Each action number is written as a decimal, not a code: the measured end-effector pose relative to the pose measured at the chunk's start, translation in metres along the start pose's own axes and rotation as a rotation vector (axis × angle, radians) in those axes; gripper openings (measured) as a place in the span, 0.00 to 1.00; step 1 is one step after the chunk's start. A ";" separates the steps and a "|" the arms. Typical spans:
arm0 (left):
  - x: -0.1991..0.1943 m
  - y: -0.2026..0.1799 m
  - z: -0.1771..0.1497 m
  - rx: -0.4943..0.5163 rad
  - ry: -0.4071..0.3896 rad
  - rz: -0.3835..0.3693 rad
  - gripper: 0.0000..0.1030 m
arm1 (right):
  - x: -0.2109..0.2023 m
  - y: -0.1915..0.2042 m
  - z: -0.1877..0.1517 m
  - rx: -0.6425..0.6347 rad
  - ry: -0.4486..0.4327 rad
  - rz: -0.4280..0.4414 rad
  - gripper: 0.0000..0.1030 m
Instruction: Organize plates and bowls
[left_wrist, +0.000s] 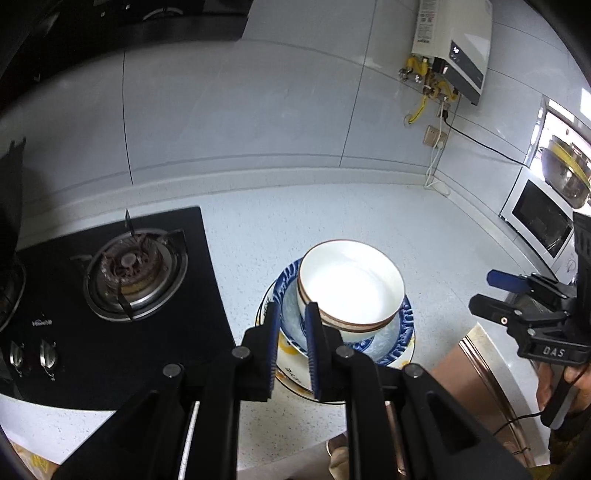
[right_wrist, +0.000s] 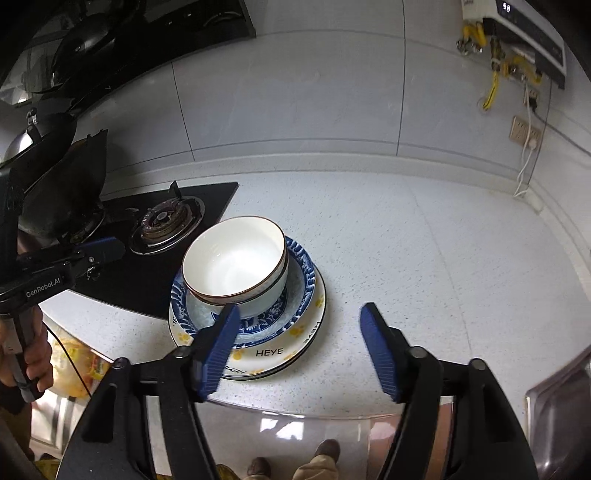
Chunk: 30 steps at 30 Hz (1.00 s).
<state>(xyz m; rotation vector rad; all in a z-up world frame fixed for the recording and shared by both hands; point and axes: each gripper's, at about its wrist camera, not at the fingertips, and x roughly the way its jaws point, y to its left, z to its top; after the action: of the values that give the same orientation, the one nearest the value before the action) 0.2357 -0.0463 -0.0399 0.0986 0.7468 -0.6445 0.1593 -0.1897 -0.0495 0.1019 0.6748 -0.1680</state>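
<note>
A white bowl (right_wrist: 236, 258) sits in a blue dish (right_wrist: 299, 291). The dish sits on a white plate (right_wrist: 291, 354) with yellow paw prints. The stack rests on the speckled surface (right_wrist: 424, 258), just beside the black stove (right_wrist: 155, 273). The left gripper (left_wrist: 291, 339) hangs above the stack, its fingers clenched on nothing. The right gripper (right_wrist: 299, 350) has its fingers spread wide, holding nothing.
</note>
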 end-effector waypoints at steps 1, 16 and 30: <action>-0.004 -0.004 0.000 0.005 -0.010 -0.002 0.13 | -0.004 0.002 -0.001 -0.002 -0.014 -0.008 0.66; -0.063 -0.058 -0.022 0.058 -0.173 0.030 0.14 | -0.036 0.007 -0.017 -0.057 -0.079 0.000 0.97; -0.124 -0.118 -0.056 -0.056 -0.276 0.260 0.76 | -0.052 -0.024 -0.045 -0.066 -0.053 0.161 0.99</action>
<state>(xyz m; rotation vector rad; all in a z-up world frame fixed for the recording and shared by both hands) 0.0656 -0.0611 0.0169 0.0528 0.4744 -0.3787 0.0874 -0.2005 -0.0528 0.0873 0.6161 0.0060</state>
